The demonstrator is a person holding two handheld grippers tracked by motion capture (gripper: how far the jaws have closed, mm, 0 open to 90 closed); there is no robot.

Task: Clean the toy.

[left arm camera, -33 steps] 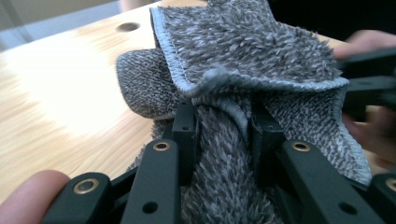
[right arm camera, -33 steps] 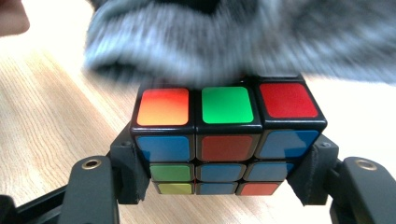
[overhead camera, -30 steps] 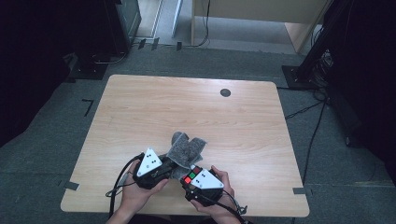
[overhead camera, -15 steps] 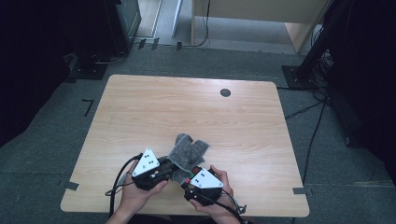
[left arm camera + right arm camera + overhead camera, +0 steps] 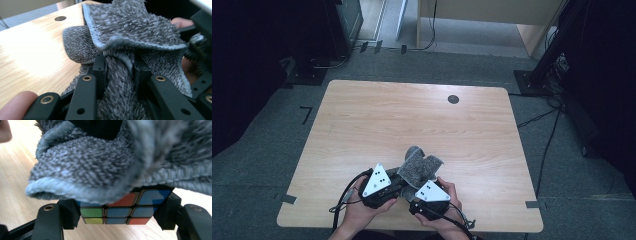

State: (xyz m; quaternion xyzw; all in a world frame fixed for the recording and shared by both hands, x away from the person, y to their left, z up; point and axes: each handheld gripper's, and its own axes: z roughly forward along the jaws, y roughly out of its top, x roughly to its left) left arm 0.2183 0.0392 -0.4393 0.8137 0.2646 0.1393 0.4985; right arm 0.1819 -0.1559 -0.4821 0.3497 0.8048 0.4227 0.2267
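A grey fluffy cloth [image 5: 419,167] lies bunched between the two grippers near the table's front edge. My left gripper [image 5: 117,67] is shut on a fold of the cloth [image 5: 120,82], which drapes onward over the far side. My right gripper [image 5: 117,213] is shut on a colour puzzle cube [image 5: 117,213] with green, blue, red and yellow tiles; the cloth [image 5: 100,167] hangs over the cube's top and hides most of it. In the high view the left gripper [image 5: 399,181] and right gripper [image 5: 422,186] sit close together, each in a hand.
The wooden table [image 5: 412,120] has a round dark cable hole [image 5: 453,99] at the back right. A thumb [image 5: 12,105] shows at the left gripper view's lower left. Cables and dark stands line the floor around the table.
The cloth has shifted a little to the right and spread over the right gripper's front. Both hands have stayed nearly in place.
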